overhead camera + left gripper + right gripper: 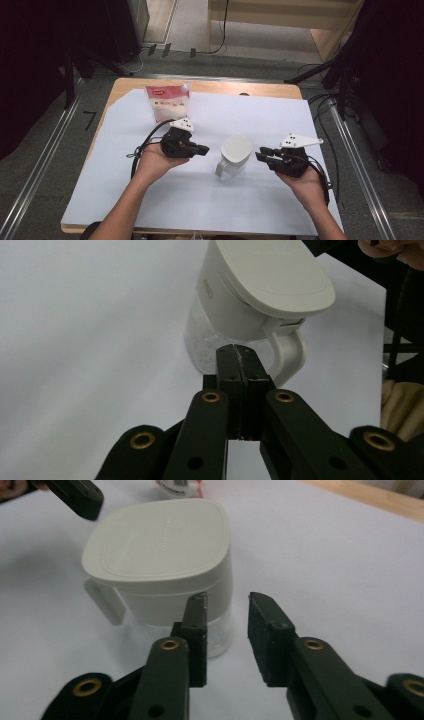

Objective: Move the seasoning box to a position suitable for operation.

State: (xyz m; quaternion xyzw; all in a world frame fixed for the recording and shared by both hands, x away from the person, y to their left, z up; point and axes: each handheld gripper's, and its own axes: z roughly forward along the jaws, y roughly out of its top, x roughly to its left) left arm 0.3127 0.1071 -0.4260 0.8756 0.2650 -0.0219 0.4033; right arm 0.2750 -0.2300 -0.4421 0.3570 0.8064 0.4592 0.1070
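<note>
Left tongs (204,148) clamped shut on nothing, tips aimed at jug (235,154), just short of it. Jug upright mid-tabletop (125,190) on white sheet, lid on, handle toward person, between both tongs. Right tongs (260,154) narrow gap, empty, near jug's other side. Bag (168,101) behind, well apart. Risk: shut left tips can't grip, only shove; narrow right gap too tight for body, likely tips or slides jug.
</note>
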